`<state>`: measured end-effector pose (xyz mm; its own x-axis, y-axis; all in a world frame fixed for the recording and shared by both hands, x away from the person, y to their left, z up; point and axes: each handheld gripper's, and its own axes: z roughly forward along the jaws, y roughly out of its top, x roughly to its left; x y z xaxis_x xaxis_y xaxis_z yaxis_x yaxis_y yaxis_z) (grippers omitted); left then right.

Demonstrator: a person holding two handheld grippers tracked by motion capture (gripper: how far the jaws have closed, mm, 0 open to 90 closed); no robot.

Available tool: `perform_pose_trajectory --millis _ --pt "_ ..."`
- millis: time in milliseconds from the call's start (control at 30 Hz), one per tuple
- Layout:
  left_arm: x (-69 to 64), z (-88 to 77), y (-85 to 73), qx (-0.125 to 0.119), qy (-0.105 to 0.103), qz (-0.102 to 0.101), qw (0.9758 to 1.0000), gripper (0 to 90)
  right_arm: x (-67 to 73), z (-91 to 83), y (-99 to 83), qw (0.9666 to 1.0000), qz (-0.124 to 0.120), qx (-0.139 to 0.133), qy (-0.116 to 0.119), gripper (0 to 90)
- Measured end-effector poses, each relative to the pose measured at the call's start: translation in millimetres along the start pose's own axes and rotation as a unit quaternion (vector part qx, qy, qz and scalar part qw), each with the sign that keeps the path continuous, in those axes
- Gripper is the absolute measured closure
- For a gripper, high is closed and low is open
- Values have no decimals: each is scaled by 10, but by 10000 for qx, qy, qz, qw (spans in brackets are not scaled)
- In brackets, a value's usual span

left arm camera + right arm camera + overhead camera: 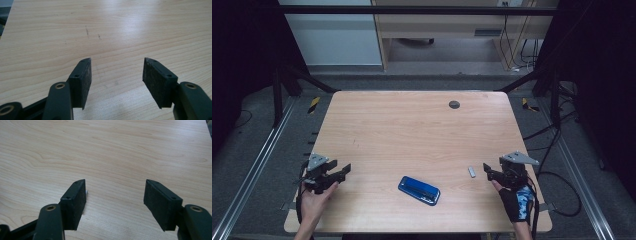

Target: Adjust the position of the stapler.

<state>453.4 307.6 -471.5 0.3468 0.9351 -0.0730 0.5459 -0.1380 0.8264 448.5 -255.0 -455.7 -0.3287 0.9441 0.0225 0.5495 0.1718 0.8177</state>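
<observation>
A blue flat case (419, 190) lies on the wooden table (412, 130) near its front edge, about the middle. A small grey-white stick (472, 171) lies to its right, a short way from my right gripper (486, 170), which is open and empty at the table's front right. In the right gripper view a sliver of that stick (86, 192) peeks out beside the left jaw, and the right gripper (115, 202) has bare wood between its pads. My left gripper (341, 171) hovers at the front left, open and empty; the left gripper (116, 81) faces bare tabletop.
A dark round grommet (454, 104) sits near the table's far edge. Metal rails (257, 155) run along both sides of the table, and cables (557, 145) trail on the floor at the right. A wooden desk (452, 25) stands beyond the table.
</observation>
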Motion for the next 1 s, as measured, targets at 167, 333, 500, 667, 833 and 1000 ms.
perform_pose_trajectory --millis 167,333,500,667,833,1000 --pt "-13 2 -7 -3 -23 70 10000 400 3 -20 21 9999 33 25 149 344" --pt "-16 2 -10 17 -21 165 9999 405 73 -27 69 9994 -37 104 318 340" --pt "-26 11 -13 88 -38 216 9997 420 201 -30 165 9985 -189 181 482 363" --pt "-16 30 -6 123 -32 186 9997 419 337 -6 244 9968 -385 293 630 383" --pt "6 52 -10 185 -3 175 9997 412 433 -10 305 9957 -396 290 786 367" --pt "22 36 0 195 17 128 9997 406 480 -16 327 9938 -469 368 939 369"
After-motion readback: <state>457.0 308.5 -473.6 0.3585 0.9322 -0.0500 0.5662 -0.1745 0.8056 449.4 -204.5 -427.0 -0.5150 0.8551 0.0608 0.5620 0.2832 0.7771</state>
